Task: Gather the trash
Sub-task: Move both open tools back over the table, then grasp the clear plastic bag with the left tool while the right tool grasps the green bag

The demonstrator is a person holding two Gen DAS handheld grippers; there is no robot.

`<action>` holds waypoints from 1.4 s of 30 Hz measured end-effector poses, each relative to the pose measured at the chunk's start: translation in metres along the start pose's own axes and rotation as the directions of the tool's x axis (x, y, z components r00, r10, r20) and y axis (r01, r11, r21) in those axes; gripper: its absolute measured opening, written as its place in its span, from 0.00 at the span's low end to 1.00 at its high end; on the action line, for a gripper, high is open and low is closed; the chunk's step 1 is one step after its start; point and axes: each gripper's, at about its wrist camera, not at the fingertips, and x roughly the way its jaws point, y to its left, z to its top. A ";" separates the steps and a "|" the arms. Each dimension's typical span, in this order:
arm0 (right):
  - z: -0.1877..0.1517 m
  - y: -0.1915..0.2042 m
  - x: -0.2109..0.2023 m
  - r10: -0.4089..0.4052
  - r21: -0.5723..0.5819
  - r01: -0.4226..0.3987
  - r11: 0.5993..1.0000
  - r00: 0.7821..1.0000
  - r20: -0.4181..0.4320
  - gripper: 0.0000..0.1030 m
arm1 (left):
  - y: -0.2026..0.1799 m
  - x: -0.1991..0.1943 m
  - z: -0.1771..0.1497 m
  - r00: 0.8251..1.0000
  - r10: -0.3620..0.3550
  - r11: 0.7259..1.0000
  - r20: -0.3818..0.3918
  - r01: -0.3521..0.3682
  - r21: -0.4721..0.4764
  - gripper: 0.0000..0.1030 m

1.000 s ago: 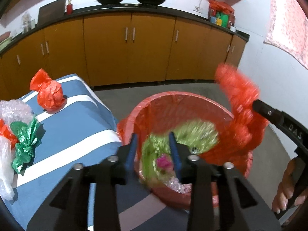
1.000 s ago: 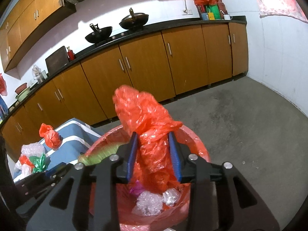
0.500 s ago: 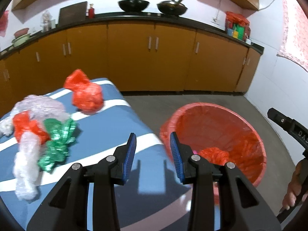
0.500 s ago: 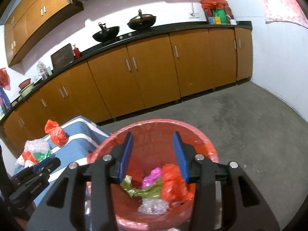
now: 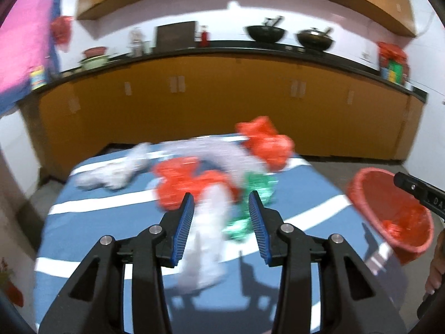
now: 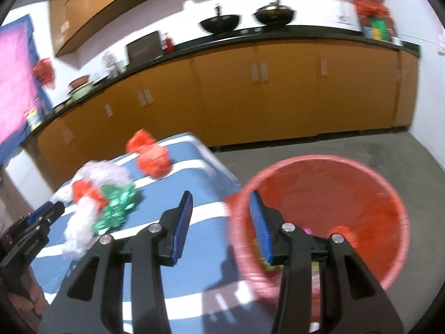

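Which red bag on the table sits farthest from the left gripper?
The lone red bag at the table's far edge, apart from the pile; the other red bag lies tangled with clear plastic just beyond the left gripper.

orange cabinets, black countertop, grey floor.

Both claws agape, empty

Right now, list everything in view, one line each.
red bin: 1, red, on the floor right of the table, trash inside
striped cloth: 1, blue and white, covering the table
red bags: at least 2, on the cloth
green wrapper: 1, mid-cloth
clear plastic: several blurred pieces, whitish
woks: 2, black, on the counter
cabinets: orange, along the wall
left hand-held gripper: open, over the trash
right hand-held gripper: open, by the bin rim
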 end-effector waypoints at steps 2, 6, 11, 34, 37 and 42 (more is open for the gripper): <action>-0.003 0.025 0.010 0.036 -0.024 -0.036 0.999 0.999 -0.022 0.42 | 0.021 -0.004 -0.004 0.999 0.048 0.999 0.005 -0.048 -0.013 0.43; -0.012 0.075 0.034 0.095 -0.056 -0.100 0.993 0.993 -0.074 0.42 | 0.063 -0.009 -0.014 0.992 0.130 0.990 0.002 -0.130 -0.047 0.44; -0.019 0.123 0.061 0.138 -0.076 -0.148 0.986 0.982 -0.127 0.42 | 0.111 -0.009 -0.024 0.980 0.197 0.973 -0.016 -0.198 -0.116 0.44; -0.031 0.128 0.106 0.037 -0.113 -0.060 0.992 0.979 -0.201 0.21 | 0.113 0.009 -0.028 0.995 0.097 0.980 -0.032 -0.101 -0.174 0.51; -0.029 0.103 0.096 0.014 -0.084 -0.030 0.996 0.982 -0.187 0.20 | 0.092 0.013 -0.023 0.999 0.038 0.987 -0.033 -0.043 -0.153 0.56; -0.024 0.071 0.081 -0.006 -0.033 0.001 0.999 0.984 -0.175 0.20 | 0.054 0.023 -0.016 0.997 -0.066 0.993 -0.045 0.062 -0.103 0.64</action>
